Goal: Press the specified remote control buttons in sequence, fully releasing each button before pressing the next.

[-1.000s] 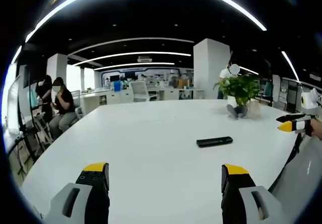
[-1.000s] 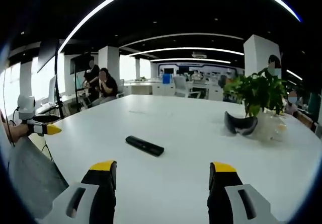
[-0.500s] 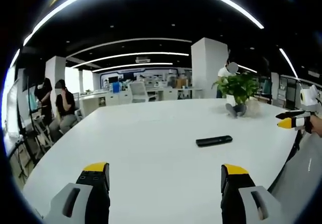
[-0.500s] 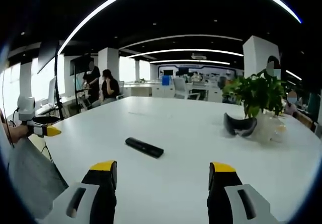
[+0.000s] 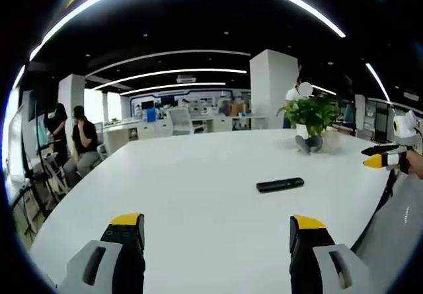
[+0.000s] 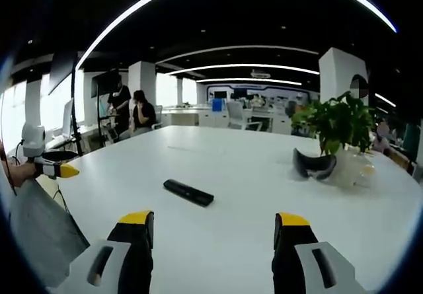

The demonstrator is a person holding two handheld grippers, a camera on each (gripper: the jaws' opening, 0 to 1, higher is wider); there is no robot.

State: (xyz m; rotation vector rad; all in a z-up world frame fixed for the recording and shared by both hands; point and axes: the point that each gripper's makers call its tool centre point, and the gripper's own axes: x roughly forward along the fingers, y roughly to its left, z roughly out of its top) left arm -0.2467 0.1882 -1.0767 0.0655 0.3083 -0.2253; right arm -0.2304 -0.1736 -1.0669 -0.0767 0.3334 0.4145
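Note:
A slim black remote control (image 5: 280, 185) lies flat on the white table (image 5: 198, 175), ahead and to the right of my left gripper (image 5: 217, 233), which is open with nothing between its yellow-tipped jaws. In the right gripper view the same remote (image 6: 188, 192) lies ahead and slightly left of my right gripper (image 6: 213, 231), also open and holding nothing. The right gripper's yellow tip (image 5: 375, 162) enters the left gripper view at the right edge. At the left edge of the right gripper view, the left gripper's tip (image 6: 61, 170) appears. Both grippers are well short of the remote.
A potted green plant (image 6: 338, 125) stands at the far right of the table with a dark curved object (image 6: 314, 164) beside it. Two people (image 5: 71, 132) sit beyond the table's far left edge. Office desks and pillars stand behind.
Both views have drifted slightly; the remote and the grippers keep their places and both stay open.

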